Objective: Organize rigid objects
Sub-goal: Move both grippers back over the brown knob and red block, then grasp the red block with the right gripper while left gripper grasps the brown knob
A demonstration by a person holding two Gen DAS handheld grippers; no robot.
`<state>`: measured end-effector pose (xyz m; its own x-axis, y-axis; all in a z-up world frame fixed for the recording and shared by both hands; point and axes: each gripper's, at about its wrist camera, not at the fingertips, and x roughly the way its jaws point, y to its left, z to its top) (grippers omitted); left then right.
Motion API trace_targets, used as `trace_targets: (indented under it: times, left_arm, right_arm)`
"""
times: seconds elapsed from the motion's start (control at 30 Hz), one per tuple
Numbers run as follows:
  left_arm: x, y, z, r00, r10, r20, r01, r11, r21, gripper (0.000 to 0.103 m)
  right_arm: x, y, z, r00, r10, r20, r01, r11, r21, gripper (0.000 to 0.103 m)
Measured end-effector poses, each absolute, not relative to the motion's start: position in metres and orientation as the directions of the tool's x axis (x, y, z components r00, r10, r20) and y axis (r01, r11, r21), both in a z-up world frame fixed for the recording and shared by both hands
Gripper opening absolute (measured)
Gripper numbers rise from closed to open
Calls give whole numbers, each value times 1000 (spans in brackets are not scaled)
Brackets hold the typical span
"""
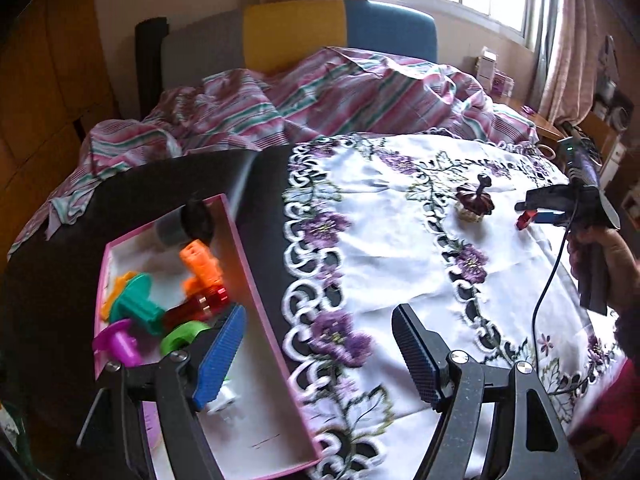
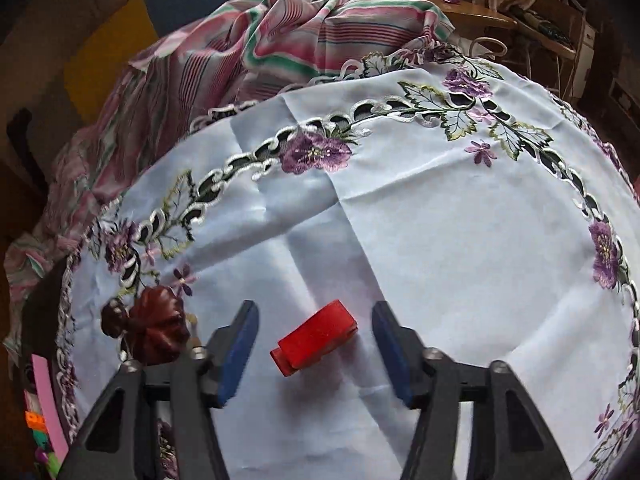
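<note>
Straddling a red block [image 2: 314,336], right claw [image 2: 316,354] wide; left claw [image 1: 320,360] wide over pink box [image 1: 256,280].

A dark table [image 1: 72,216] carries a white tablecloth [image 1: 384,248] embroidered with purple flowers and a looping cut-work border, spread over its right part. On the bare left side sits a pink-edged box [image 1: 256,292] holding bright plastic pieces. On the cloth, far right, stand a dark red pumpkin-shaped ornament [image 1: 475,199] and, just right of it, a small red block [image 2: 316,336]. Striped pink and green fabric [image 1: 256,100] lies bunched along the far edge.
</note>
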<state>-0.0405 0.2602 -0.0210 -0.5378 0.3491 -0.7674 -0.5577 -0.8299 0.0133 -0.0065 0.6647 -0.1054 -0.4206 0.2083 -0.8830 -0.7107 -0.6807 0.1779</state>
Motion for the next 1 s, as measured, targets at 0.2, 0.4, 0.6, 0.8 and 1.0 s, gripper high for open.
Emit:
trace_targets:
  times: [0.2,0.4,0.6,0.8,1.0]
  left_arm:
    - [-52,305,-28,-493,389,-778,-598,-801,-21,76]
    - [-61,368,-38,-466,421,-778,-680,-734,10,76]
    - [-69,433,-49,-405,477,-780,-763,-646,1,73]
    - [-76,487,-53,-395,512,-763,-818,-574,38,73]
    - [-95,520,-65,-382,514,-768,-816,-578,19,73]
  right_arm:
    - [4,657,-82,-470,234,-851,-692,-696,191,38]
    - [12,664,-70,-485,269,-832,-715,-669,200,38]
    - [16,673,-64,-521,262,-813,-718,-649,251,38]
    - [20,678,-60,-536,265,-802,-724,-632,275,38]
    - [21,681,-59,-541,261,-800,-726,-625,287,38]
